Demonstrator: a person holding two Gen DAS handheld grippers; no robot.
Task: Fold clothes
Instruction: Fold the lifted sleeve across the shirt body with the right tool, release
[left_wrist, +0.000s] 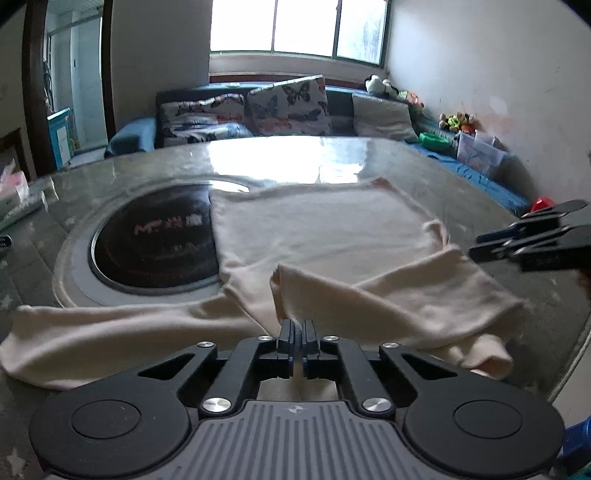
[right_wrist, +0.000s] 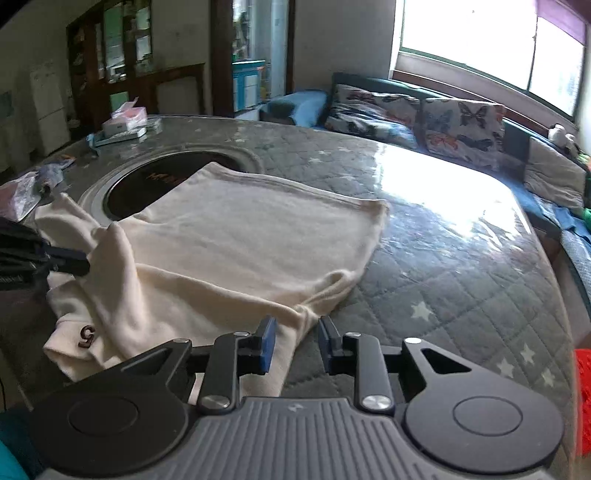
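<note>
Pinching a fold of the cream shirt (left_wrist: 317, 236) right at its near edge, the left gripper (left_wrist: 296, 328) is clamped tight on the fabric. The right gripper (right_wrist: 295, 345) sits with its jaws apart, hovering over the shirt's corner, pads not pressing anything. The shirt lies spread flat on the quilted table (right_wrist: 443, 266), one side overlapping a round black cooktop (left_wrist: 155, 243). Further back there's a sofa with butterfly pillows (left_wrist: 288, 105) under the window (left_wrist: 295, 26).
</note>
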